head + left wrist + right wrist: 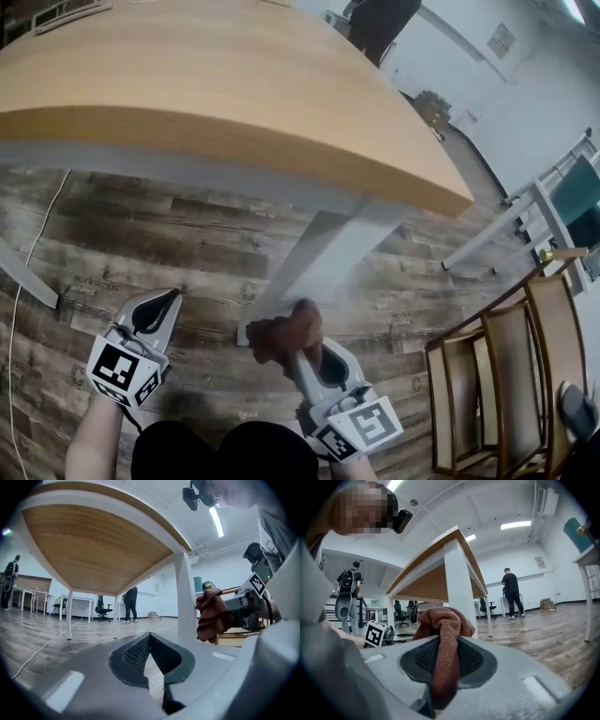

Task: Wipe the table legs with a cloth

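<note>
A white table leg point(314, 258) runs down from the wooden tabletop point(216, 75) to the floor. My right gripper point(298, 352) is shut on a rust-brown cloth point(286, 333), and the cloth presses against the lower end of that leg. In the right gripper view the cloth point(443, 634) is pinched between the jaws with the leg point(459, 581) just behind it. My left gripper point(157, 309) hangs to the left of the leg, shut and empty. The left gripper view shows its jaws closed together, with the leg point(185, 597) and the cloth point(211, 616) to the right.
Wooden chairs point(506, 375) stand at the right. Another white table leg point(23, 277) slants at the far left, with a white cable point(37, 244) trailing over the plank floor. People point(511, 592) and desks stand far off in the room.
</note>
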A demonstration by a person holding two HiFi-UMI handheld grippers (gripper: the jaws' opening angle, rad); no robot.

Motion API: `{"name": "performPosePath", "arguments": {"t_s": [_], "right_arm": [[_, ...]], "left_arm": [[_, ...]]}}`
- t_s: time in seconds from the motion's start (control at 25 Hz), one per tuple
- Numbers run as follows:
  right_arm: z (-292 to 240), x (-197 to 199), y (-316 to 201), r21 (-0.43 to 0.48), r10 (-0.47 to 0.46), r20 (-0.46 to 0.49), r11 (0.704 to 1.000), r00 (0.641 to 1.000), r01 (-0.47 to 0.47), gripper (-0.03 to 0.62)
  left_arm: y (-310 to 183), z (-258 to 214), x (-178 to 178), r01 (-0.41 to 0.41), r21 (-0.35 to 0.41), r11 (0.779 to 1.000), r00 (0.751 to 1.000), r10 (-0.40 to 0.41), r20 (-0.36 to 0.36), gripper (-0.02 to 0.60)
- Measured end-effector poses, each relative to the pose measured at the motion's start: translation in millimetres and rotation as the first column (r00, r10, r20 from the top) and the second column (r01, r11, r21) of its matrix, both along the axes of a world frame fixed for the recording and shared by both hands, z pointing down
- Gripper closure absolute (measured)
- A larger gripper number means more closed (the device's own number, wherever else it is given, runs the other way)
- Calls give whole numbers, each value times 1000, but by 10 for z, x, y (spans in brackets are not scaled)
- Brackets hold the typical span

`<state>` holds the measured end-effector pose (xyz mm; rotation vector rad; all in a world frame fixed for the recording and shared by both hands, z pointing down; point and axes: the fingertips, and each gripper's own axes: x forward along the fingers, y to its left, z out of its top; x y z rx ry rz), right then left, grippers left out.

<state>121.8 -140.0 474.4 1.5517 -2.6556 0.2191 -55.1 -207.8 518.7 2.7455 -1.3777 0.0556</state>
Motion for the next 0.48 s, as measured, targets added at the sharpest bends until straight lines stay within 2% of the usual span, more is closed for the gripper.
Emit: {"name": "performPosePath", "arguments": {"t_s": [0.24,0.36,0.48], "right_arm": [[-585,-596,-46,69,27,74,997,997,-32,523],[-994,-739,-206,113,133,123,983,983,-148,523],[-1347,-757,-353,172,254,113,947,961,-270,523]], "left_arm": [[32,-603,34,-4,88,996,1000,5,-1,561],[50,-939,22,0,150,989,1000,1,-4,561],[60,-1177,-1,5,191,982,1000,-3,-7,561]]}}
